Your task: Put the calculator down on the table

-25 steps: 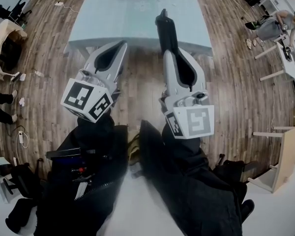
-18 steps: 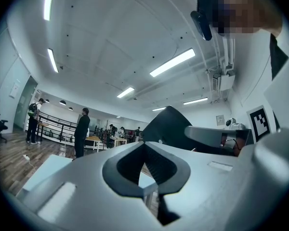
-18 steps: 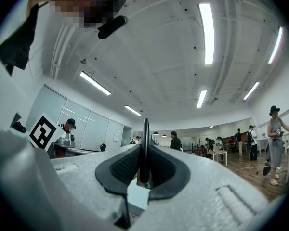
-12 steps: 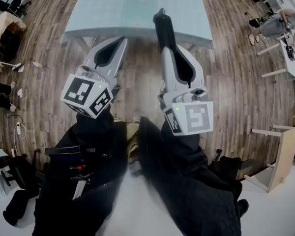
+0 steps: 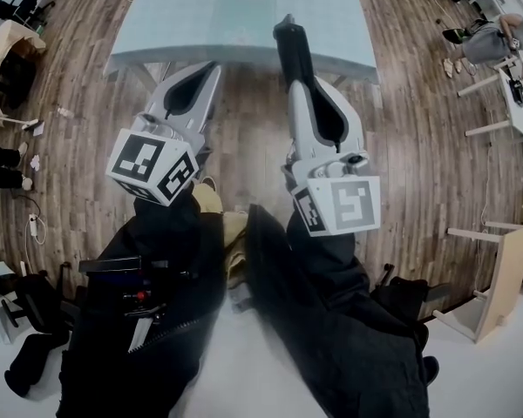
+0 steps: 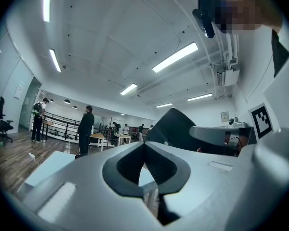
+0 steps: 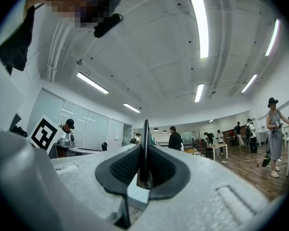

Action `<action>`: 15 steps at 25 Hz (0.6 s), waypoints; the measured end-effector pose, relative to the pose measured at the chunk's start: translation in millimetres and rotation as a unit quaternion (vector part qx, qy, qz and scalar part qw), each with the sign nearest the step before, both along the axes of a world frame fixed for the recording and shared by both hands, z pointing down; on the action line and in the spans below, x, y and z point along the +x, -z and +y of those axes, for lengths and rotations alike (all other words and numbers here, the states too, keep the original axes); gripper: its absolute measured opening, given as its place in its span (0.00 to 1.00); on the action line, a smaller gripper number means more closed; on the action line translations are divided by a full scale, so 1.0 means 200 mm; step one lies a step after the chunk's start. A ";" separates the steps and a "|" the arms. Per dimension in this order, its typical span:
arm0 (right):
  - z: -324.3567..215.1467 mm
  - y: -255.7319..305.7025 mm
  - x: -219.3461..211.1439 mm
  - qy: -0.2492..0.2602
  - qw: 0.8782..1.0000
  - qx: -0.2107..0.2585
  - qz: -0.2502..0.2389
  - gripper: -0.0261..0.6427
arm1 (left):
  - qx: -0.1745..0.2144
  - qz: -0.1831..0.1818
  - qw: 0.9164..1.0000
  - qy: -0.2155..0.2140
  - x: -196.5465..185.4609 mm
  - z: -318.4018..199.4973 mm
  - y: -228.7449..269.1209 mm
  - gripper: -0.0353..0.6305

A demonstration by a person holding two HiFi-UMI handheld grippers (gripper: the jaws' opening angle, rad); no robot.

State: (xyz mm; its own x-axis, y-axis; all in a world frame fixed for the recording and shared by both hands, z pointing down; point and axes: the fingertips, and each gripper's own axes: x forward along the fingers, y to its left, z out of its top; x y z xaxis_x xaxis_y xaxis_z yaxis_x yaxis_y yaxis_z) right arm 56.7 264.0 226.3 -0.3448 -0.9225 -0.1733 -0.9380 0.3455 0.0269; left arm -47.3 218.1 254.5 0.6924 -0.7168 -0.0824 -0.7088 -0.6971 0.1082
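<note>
Calculator (image 5: 290, 52) sits edge-on in the right gripper (image 5: 298, 92), whose jaws are narrow and pressed on its near end. Most of the dark slab juts past them in the air, over the floor (image 5: 401, 146) and short of the table (image 5: 200, 24). The likeliest trouble is letting go too soon: from here it would fall to the floor, not the tabletop. With only one end pinched, the long free part could also swing or slip in the pads if the hand jolts. And set down on its thin edge, it would probably topple with a clatter unless the wrist rolls it flat first. Both grippers point forward, roughly level, toward the table's near edge, side by side, marker cubes back at the sleeves. The left gripper (image 5: 211, 72) has its jaw tips together on nothing, so it offers no support.
</note>
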 end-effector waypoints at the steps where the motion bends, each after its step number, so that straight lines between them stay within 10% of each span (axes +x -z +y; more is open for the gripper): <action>1: -0.01 -0.01 0.00 0.001 1.000 -0.001 -0.001 0.11 | 0.000 0.000 1.000 0.001 0.00 0.00 -0.01 0.06; 15: -0.49 0.02 -0.06 -0.013 0.999 0.027 0.011 0.11 | 0.023 0.018 1.000 -0.008 -0.04 -0.53 0.02 0.06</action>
